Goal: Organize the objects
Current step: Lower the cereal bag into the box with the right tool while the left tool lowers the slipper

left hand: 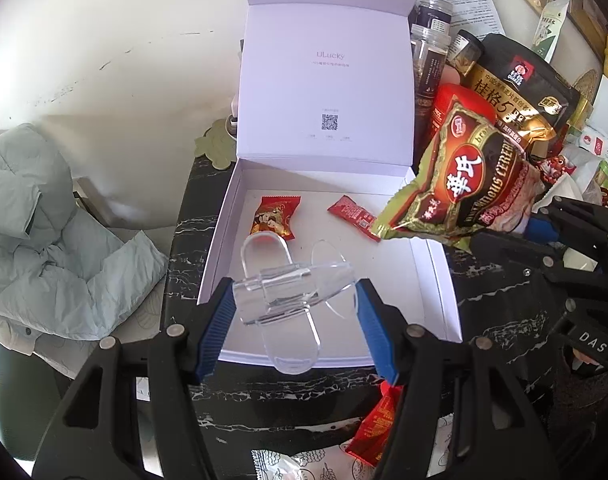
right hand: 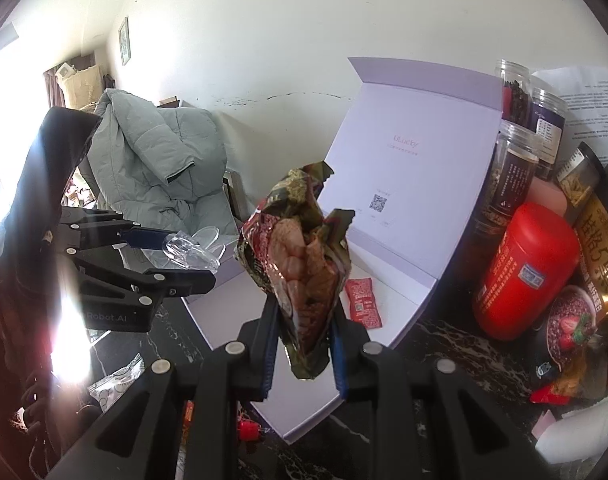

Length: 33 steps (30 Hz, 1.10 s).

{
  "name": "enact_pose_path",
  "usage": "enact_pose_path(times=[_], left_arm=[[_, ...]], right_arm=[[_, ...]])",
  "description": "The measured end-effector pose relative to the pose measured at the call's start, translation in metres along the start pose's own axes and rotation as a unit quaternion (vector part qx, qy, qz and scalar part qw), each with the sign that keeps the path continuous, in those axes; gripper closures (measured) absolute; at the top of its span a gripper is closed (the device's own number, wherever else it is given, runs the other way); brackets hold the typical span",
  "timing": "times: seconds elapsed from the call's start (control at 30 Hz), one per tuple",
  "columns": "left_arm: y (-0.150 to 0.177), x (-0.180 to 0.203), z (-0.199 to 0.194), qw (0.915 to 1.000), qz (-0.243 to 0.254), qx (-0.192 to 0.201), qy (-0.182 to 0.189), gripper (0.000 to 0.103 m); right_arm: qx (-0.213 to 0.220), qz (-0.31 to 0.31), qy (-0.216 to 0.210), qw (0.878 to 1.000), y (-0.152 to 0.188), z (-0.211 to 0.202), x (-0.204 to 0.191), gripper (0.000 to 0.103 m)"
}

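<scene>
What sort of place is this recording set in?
Likely a lived-in home room: a padded jacket draped over a seat, a framed picture on the wall, and food jars and snack bags crowding a dark marble tabletop.

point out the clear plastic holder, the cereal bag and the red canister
clear plastic holder point(left hand: 288, 292), left wrist view, on its see-through body between the blue pads
cereal bag point(right hand: 304, 276), right wrist view, on the crumpled middle above the pads
red canister point(right hand: 524, 272), right wrist view, on its red side wall

Clear plastic clip point(left hand: 288, 292) above open white box point(left hand: 220, 248); cereal packet point(left hand: 464, 184) aloft; two red sachets point(left hand: 275, 216) inside
</scene>
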<state>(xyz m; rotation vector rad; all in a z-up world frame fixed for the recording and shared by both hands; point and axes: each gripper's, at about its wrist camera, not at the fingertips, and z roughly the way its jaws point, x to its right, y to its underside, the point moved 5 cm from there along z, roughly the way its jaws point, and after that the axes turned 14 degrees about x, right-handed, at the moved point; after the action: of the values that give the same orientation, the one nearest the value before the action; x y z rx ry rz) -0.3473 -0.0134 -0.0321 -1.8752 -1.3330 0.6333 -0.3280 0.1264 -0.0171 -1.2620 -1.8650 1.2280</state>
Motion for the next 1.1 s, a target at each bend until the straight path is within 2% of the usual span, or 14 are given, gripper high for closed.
enact_pose_path(times=[0.4,0.7,0.83,0.93,1.03,1.1], left_arm=[[-0.023,-0.021,0.031,0.9996,-0.018,0.011,-0.017,0.044],[-0.029,-0.029,0.058,0.9989,0.016,0.004,-0.045,0.044],[-0.031,-0.032,0.071,0.9982,0.021,0.009,-0.055,0.044],[-0.029,-0.036,0.083,0.9986,0.001,0.009,-0.052,0.044],[-0.022,-0.038,0.097,0.9988,-0.008,-0.012,-0.047,0.044],[-0.020,-0.039,0.100,0.9987,-0.008,-0.011,-0.048,0.044]], right_arm=[[-0.002,0.014,0.020,1.000,-0.019,0.036,0.021,0.081],[-0.005,0.032,0.018,0.999,-0.026,0.068,0.034,0.081],[-0.008,0.047,0.020,0.999,-0.025,0.083,0.041,0.081],[-0.012,0.046,0.021,0.999,-0.020,0.086,0.044,0.081],[-0.023,0.043,0.029,0.998,-0.014,0.091,0.049,0.081],[-0.032,0.047,0.029,0.998,-0.008,0.096,0.050,0.081]])
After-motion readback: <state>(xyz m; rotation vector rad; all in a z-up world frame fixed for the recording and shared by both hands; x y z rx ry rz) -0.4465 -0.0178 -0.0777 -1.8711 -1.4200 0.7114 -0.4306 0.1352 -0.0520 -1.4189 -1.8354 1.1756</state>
